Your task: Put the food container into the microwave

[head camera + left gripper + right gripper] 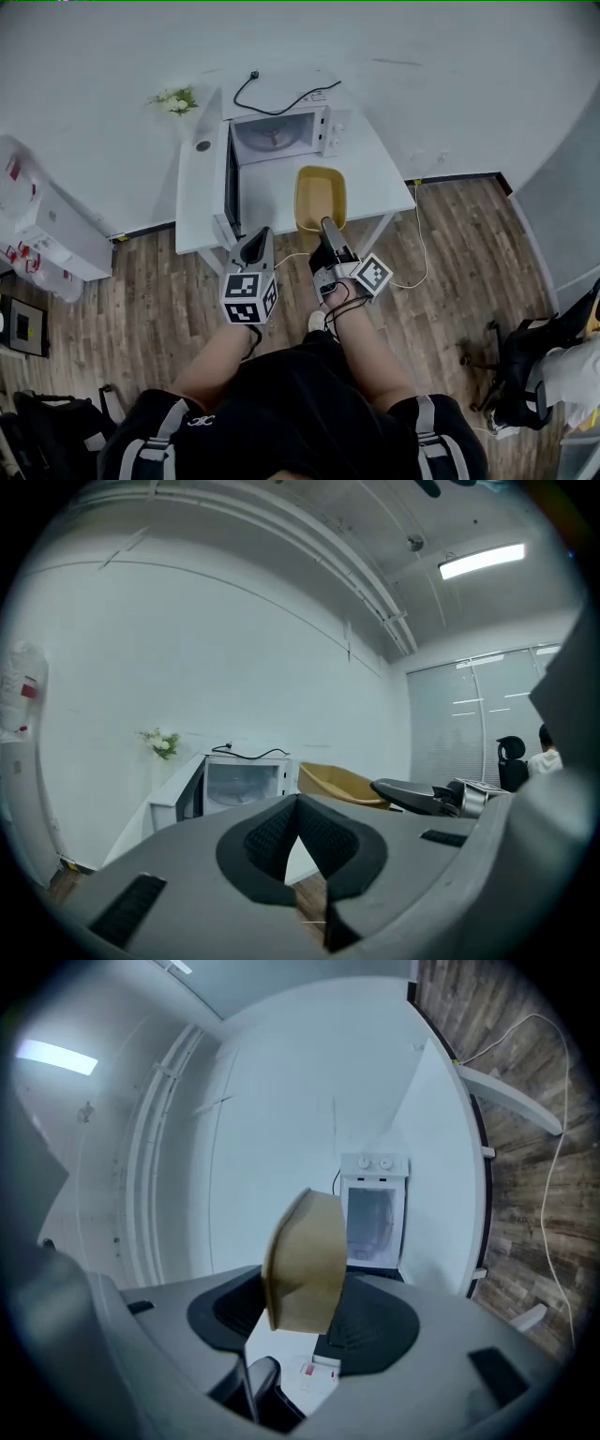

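Observation:
The tan food container (320, 195) is over the front of the white table (380, 169), just in front of the microwave (281, 134). My right gripper (326, 226) is shut on its near rim. In the right gripper view the container (305, 1262) sits between the pads, with the microwave (373, 1218) beyond it. The microwave door (228, 180) stands open to the left and the cavity is empty. My left gripper (255, 238) hangs at the table's front edge beside the door, shut with nothing in it. Its pads (323, 841) meet at the tips, and past them I see the microwave (246, 785) and container (339, 784).
A small bunch of flowers (175, 99) and a black power cord (281, 98) lie behind the microwave. A white cable (419, 246) trails on the wood floor at the right. A white cabinet (56, 234) stands at the left, a chair (525, 370) at the right.

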Demonstrator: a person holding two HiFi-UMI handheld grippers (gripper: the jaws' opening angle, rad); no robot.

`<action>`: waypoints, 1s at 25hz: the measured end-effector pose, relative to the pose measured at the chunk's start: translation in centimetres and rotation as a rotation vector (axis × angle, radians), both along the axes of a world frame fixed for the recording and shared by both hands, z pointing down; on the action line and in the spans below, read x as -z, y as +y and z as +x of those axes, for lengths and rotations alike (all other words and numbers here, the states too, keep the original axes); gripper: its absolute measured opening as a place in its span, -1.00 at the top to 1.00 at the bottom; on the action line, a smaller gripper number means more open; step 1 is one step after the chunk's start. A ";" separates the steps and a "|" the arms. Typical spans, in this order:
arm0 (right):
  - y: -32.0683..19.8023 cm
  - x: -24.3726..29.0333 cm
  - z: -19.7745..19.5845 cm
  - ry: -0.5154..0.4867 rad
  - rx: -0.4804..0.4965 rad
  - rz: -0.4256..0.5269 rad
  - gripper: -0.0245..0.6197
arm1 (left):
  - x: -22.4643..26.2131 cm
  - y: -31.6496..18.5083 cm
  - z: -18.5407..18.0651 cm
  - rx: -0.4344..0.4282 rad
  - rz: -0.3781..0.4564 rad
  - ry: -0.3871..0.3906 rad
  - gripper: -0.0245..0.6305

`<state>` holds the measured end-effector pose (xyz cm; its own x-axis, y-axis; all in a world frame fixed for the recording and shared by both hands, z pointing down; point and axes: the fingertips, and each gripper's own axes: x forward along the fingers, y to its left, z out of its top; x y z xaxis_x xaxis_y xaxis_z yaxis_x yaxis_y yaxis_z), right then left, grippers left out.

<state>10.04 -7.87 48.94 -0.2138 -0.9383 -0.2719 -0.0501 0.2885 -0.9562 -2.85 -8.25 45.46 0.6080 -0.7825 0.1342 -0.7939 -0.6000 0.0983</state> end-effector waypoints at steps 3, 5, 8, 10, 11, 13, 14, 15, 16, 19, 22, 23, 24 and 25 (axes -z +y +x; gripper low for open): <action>-3.6 -0.1 2.3 -0.011 0.030 -0.012 0.21 | 0.2 -3.4 2.5 0.027 -0.008 -0.006 0.93; -5.9 -0.2 3.5 -0.012 0.057 -0.017 0.21 | 0.2 -5.5 3.9 0.048 -0.016 -0.009 0.93; -9.4 -0.4 4.9 -0.001 0.106 -0.028 0.21 | 0.0 -8.7 5.5 0.086 -0.034 -0.009 0.93; -11.6 -0.7 5.8 0.001 0.139 -0.040 0.21 | -0.2 -10.6 6.4 0.116 -0.045 -0.009 0.93; -12.7 -0.9 6.1 0.001 0.155 -0.046 0.21 | -0.3 -11.5 6.7 0.131 -0.050 -0.010 0.93; -14.6 -1.3 6.7 0.000 0.189 -0.061 0.21 | -0.3 -12.9 7.4 0.158 -0.053 -0.014 0.93; -15.4 -1.6 6.9 0.000 0.205 -0.069 0.21 | -0.3 -13.4 7.6 0.169 -0.052 -0.018 0.93; -16.1 -1.9 6.9 0.002 0.219 -0.077 0.21 | -0.3 -13.8 7.7 0.178 -0.050 -0.023 0.93; -16.9 -2.3 6.9 0.004 0.231 -0.086 0.21 | -0.4 -14.3 7.8 0.187 -0.050 -0.031 0.93; -19.5 -3.4 6.6 0.010 0.261 -0.106 0.21 | -1.0 -16.3 7.5 0.210 -0.065 -0.043 0.93; -22.2 -4.4 6.5 0.021 0.276 -0.121 0.21 | -1.6 -18.2 7.3 0.224 -0.086 -0.043 0.93; -23.2 -4.8 6.5 0.025 0.274 -0.126 0.21 | -1.7 -18.9 7.3 0.225 -0.088 -0.042 0.93; -24.3 -5.1 6.5 0.028 0.272 -0.131 0.21 | -1.8 -19.6 7.3 0.224 -0.087 -0.041 0.93; -25.4 -5.4 6.5 0.033 0.270 -0.135 0.21 | -1.9 -20.4 7.2 0.224 -0.086 -0.040 0.93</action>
<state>16.57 -33.27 54.38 -0.4671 -0.8734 -0.1377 -0.0203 0.1663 -0.9859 4.38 -28.65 47.35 0.4137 -0.8818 0.2264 -0.9104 -0.3995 0.1076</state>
